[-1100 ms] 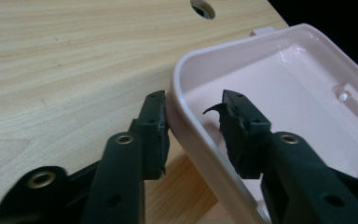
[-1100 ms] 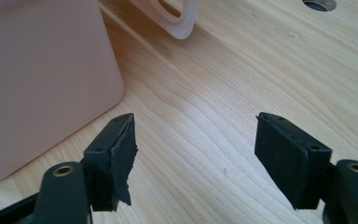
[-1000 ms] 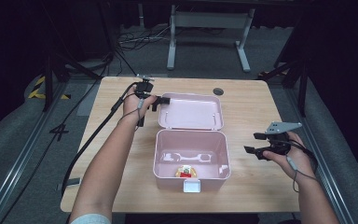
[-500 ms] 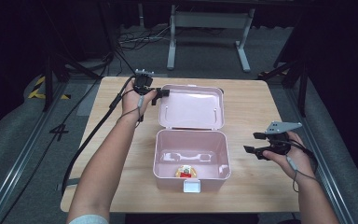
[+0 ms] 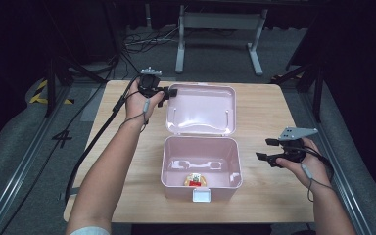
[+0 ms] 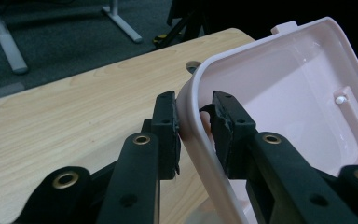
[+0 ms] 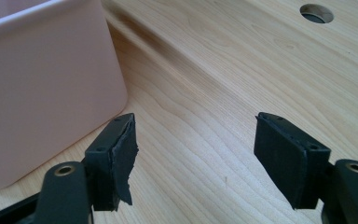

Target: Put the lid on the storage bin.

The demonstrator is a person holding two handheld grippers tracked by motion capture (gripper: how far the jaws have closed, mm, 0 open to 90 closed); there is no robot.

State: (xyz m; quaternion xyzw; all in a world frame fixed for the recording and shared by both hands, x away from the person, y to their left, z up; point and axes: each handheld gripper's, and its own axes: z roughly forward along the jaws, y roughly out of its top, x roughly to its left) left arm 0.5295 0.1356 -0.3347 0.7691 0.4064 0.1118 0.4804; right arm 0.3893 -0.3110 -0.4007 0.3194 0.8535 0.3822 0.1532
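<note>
Pink plastic box sits open at the middle of the wooden table, its hinged lid folded back flat on the far side. Compared with the frame one second earlier, the lid has swung slightly farther back and the left gripper has moved with it toward the far left corner of the table. In the left gripper view the two black jaws straddle the lid's rim, one pad outside and one inside; the outer pad touches the plastic, so the left gripper is clenched on the lid. The right gripper hovers just right of the box, unchanged in position from the earlier frames. Its jaws stand wide apart and grasp nothing, with bare table between them and the box wall at their left. A small red and yellow toy lies on the box floor near the front wall, above the white latch.
</note>
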